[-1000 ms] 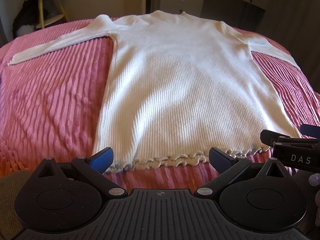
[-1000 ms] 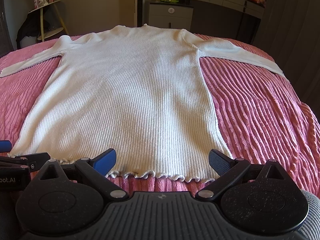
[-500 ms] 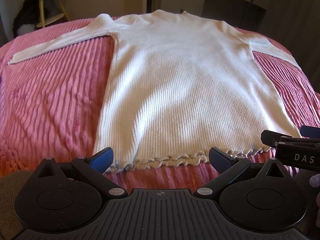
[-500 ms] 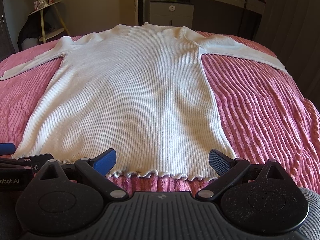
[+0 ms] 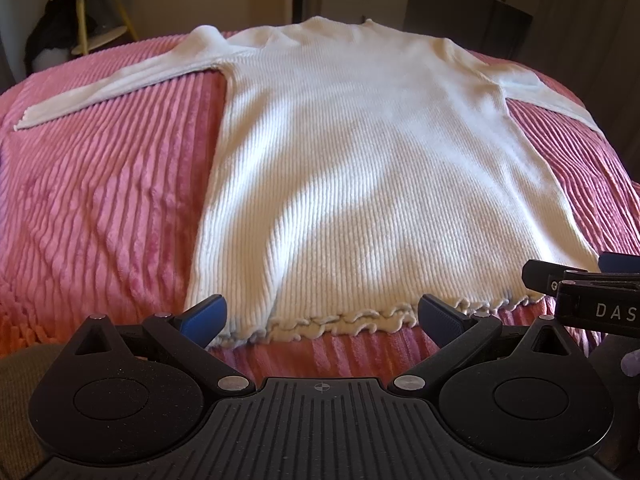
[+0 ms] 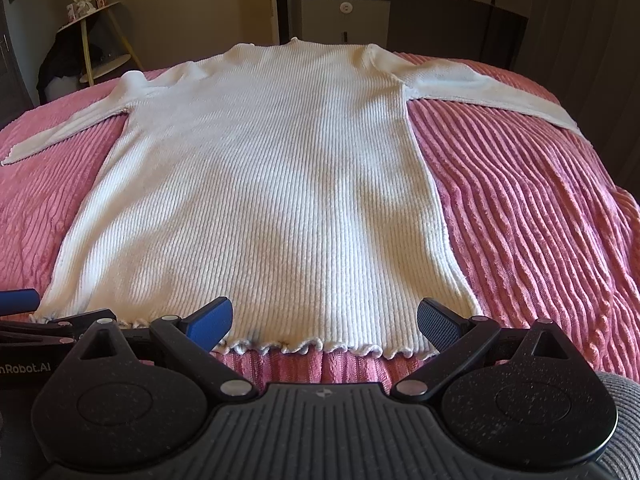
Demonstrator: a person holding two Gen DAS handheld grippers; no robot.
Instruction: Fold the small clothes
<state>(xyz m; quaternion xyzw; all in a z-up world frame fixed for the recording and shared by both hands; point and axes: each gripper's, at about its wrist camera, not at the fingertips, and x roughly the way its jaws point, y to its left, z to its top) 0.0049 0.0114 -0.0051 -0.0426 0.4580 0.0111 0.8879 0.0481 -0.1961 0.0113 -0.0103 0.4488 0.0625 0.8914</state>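
Note:
A white ribbed long-sleeved top (image 5: 360,168) (image 6: 264,184) lies flat on a pink ribbed bedspread (image 5: 100,200) (image 6: 532,220), sleeves spread to both sides and its ruffled hem nearest me. My left gripper (image 5: 320,316) stands open just before the hem's left half, with nothing between its blue pads. My right gripper (image 6: 325,320) is open too, at the hem's right half, its pads level with the ruffled edge. Each gripper shows at the edge of the other's view: the right gripper (image 5: 584,284), the left gripper (image 6: 24,304).
Beyond the bed stand a small round side table with a dark garment (image 6: 92,52) at the far left, a white cabinet (image 6: 344,16) in the middle and a dark dresser (image 6: 460,0) at the far right. The bedspread drops off at the right edge (image 6: 624,216).
Both grippers have risen or tilted slightly, so the top sits a little lower in both views. The top itself has not moved, and both grippers stay open.

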